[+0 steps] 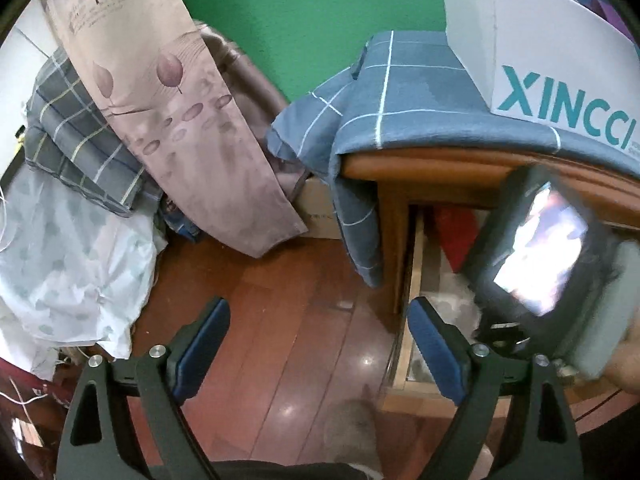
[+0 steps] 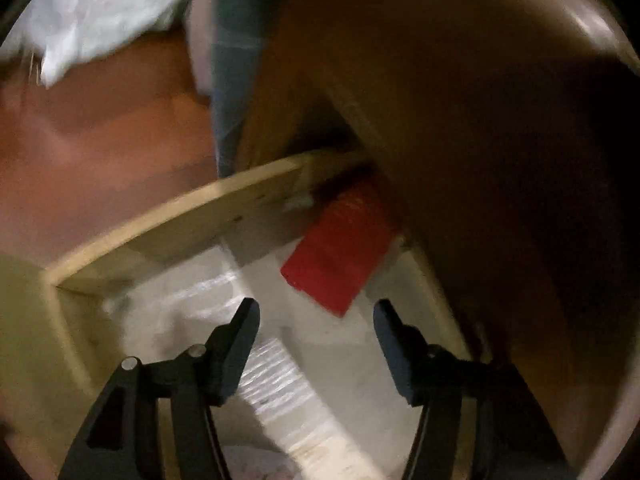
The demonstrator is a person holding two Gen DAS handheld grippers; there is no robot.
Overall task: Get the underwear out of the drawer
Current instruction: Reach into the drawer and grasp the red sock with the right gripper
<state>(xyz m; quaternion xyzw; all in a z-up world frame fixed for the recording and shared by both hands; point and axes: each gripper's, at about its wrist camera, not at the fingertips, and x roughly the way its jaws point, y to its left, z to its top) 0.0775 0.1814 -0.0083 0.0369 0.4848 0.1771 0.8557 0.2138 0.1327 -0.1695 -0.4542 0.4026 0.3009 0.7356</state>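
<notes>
The left gripper [image 1: 318,344] is hanging over the reddish wooden floor [image 1: 272,320] with its jaws spread wide and nothing between them. Just to its right the drawer [image 1: 412,280] is standing pulled out of the wooden cabinet [image 1: 400,168], which is draped with a blue checked cloth [image 1: 400,92] and is bearing a white box [image 1: 520,60] on top.

The right gripper [image 2: 316,320] is pointing down into the drawer [image 2: 180,220] – its jaws parted and empty. A red folded thing [image 2: 340,256] is lying at the drawer's back, partly under the cabinet top; through the blur I cannot tell whether it is the underwear.
</notes>
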